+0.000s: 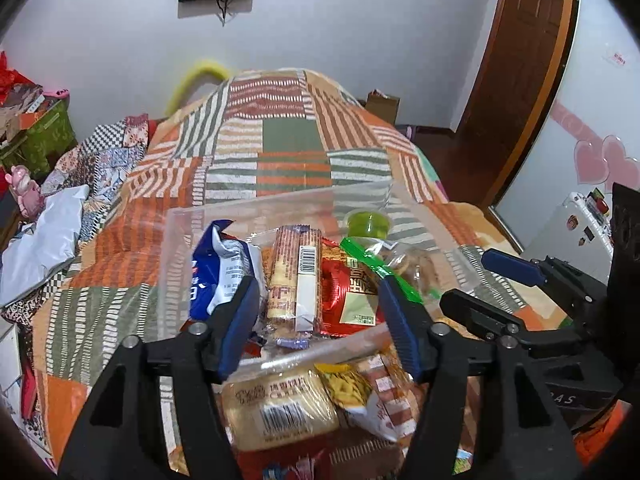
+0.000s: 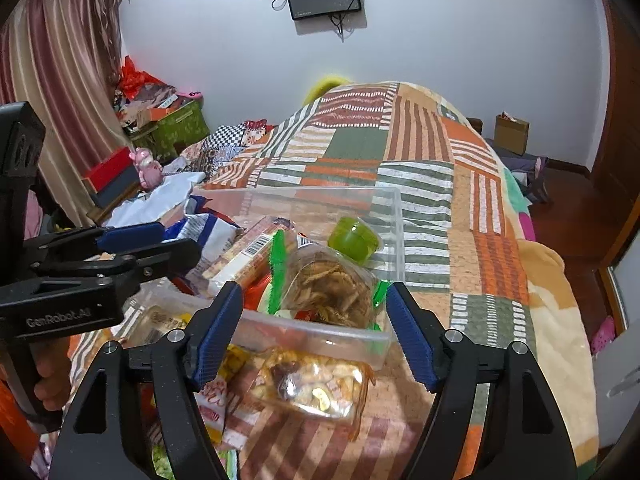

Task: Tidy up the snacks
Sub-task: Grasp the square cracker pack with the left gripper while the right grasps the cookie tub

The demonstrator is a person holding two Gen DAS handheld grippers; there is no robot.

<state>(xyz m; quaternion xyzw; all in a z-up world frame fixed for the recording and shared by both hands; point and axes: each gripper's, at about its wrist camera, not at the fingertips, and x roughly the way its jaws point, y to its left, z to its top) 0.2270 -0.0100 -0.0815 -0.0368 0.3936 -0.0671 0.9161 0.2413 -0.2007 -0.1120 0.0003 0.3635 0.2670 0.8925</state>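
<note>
Ahead of the right claw (image 2: 314,334), the bin's (image 2: 394,216) far right corner is bare beyond the green cup (image 2: 352,238). A chip bag (image 2: 332,288) lies just ahead, the left claw (image 2: 132,246) to its left. Beyond the bin, the quilt (image 2: 480,184) lies open.

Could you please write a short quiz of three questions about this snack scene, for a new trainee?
1. True or false: the green jelly cup lies inside the clear plastic bin.
2. Which item lies outside the bin, on the bedspread?
A. the blue snack bag
B. the clear bag of mixed nuts
C. the red snack packet
3. Fill in: the left gripper and the right gripper are both ____, holding nothing.

Key: 1 true; 2 B; 3 open.
</note>
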